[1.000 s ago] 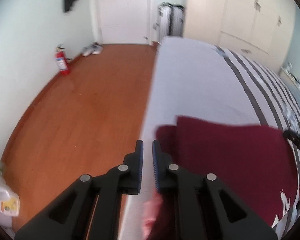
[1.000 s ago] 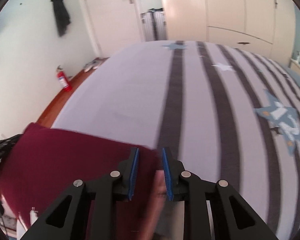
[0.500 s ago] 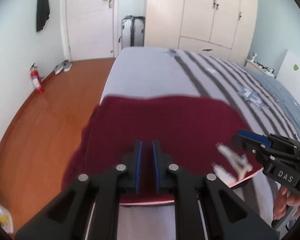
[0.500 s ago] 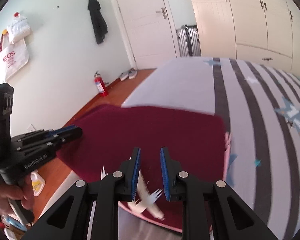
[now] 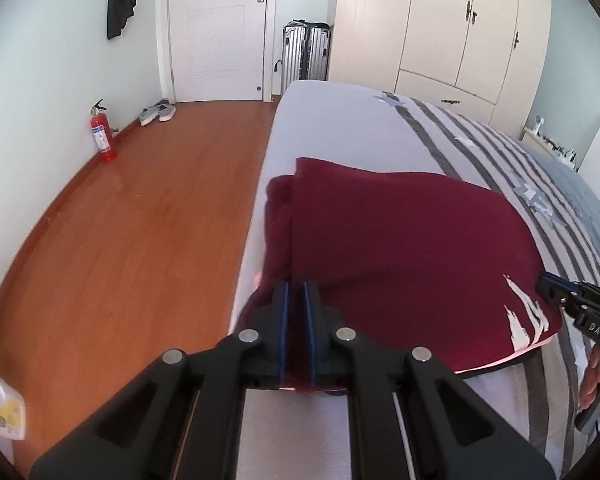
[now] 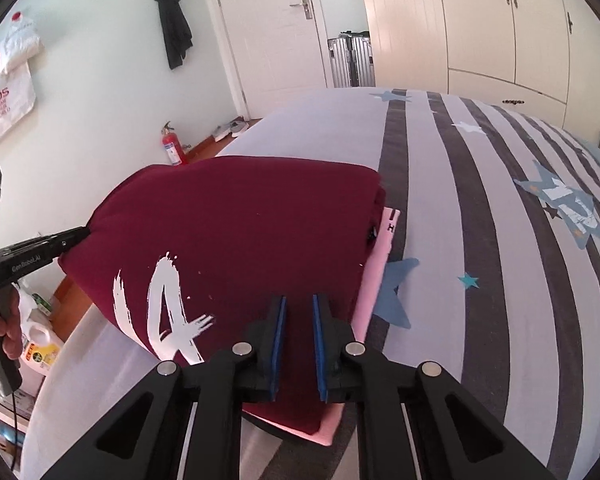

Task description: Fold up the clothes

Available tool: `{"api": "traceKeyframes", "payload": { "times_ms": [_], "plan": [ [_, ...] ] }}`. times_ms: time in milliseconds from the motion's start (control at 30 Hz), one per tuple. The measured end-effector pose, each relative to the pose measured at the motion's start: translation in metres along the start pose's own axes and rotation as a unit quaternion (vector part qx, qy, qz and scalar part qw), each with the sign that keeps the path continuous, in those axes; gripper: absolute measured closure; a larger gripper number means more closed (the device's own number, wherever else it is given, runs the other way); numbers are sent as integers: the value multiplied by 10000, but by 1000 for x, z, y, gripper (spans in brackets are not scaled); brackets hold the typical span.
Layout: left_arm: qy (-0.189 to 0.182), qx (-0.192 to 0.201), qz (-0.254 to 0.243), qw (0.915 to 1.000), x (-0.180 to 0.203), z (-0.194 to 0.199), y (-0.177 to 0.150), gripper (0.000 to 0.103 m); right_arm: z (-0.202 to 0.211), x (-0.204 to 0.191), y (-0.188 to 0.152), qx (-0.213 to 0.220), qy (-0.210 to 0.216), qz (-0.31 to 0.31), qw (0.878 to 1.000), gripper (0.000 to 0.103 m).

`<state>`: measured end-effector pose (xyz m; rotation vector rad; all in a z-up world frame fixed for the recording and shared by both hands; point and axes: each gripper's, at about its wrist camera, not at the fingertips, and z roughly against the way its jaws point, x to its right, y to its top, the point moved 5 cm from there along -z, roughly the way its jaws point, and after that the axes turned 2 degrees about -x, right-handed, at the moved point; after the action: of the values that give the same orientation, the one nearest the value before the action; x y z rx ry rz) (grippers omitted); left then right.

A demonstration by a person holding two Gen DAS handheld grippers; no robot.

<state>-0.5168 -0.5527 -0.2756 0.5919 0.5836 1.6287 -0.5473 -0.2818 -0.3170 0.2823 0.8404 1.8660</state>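
A dark red garment (image 5: 400, 240) with a white "14" print (image 6: 164, 312) lies folded on the striped bed (image 5: 340, 128), with a pink layer (image 6: 374, 280) showing under its edge. My left gripper (image 5: 296, 292) is shut on the red garment's near left edge, by the side of the bed. My right gripper (image 6: 299, 306) is shut on the garment's near right edge, with red cloth between its blue pads. Each gripper also shows at the edge of the other view: the right one in the left wrist view (image 5: 580, 308), the left one in the right wrist view (image 6: 40, 252).
The bed's left edge drops to a wooden floor (image 5: 120, 240). A red fire extinguisher (image 5: 102, 136) stands by the wall, shoes (image 5: 156, 114) and a suitcase (image 5: 306, 52) near the door. A detergent bottle (image 5: 0, 412) sits on the floor at near left. Wardrobes (image 5: 460, 28) line the far wall.
Both grippers have come down and toward me with the red garment. The garment, lifted and spread half a second ago, now lies folded on the bed.
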Motion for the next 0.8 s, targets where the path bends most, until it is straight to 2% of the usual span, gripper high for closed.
{"api": "traceKeyframes", "payload": {
  "times_ms": [100,167,300,367,433,600,733,800],
  "plan": [
    [224,198,-44,9995,1,12,14,93,8,14,5,32,-240,-135,9996,92],
    [115,294,-45,9995,6,13,30,93,5,21,21,113,-296,-210,9993,92],
    [-67,250,-54,9997,21,-13,63,93,-7,24,57,235,-232,-259,9991,91],
    [-155,12,60,9999,24,-33,67,93,-18,24,74,269,-167,-246,9992,91],
    [-117,-117,140,9998,22,-42,67,93,-37,24,85,82,-69,-377,9992,91],
    [183,-263,283,9991,5,-51,62,92,-67,25,77,-312,-125,-143,9993,91],
    [395,-364,409,9977,-8,-57,58,88,-61,34,78,-292,-309,94,9991,91],
    [341,-261,507,9978,-11,-42,55,88,-50,50,83,-241,-450,-63,9987,91]
  ]
}}
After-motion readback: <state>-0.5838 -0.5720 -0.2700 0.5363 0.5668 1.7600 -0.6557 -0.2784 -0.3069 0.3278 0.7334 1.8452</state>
